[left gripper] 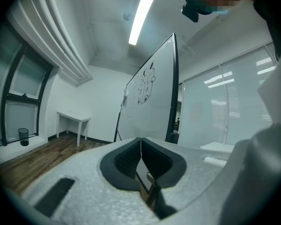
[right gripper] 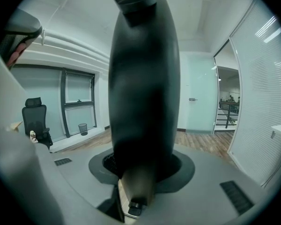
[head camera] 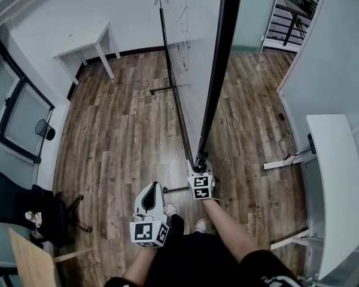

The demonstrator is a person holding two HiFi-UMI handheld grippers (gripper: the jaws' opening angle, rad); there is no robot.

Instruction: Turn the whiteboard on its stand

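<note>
The whiteboard [head camera: 194,52] stands on its wheeled stand in the head view, seen from above and nearly edge-on, with a drawing on its white face. Its black side frame [head camera: 218,76] runs down to my right gripper [head camera: 200,164], which is shut on it. In the right gripper view that dark frame [right gripper: 143,93] fills the gap between the jaws of the right gripper [right gripper: 143,165]. My left gripper [head camera: 151,196] hangs lower left of it, apart from the board. In the left gripper view the pads of the left gripper [left gripper: 140,149] meet with nothing between them, and the whiteboard [left gripper: 147,102] stands ahead.
A stand foot bar [head camera: 164,89] lies on the wooden floor left of the board. A white table [head camera: 90,43] stands at the back left wall, a bin [head camera: 45,129] and a black office chair [head camera: 24,211] at the left. A white desk [head camera: 332,184] lines the right side.
</note>
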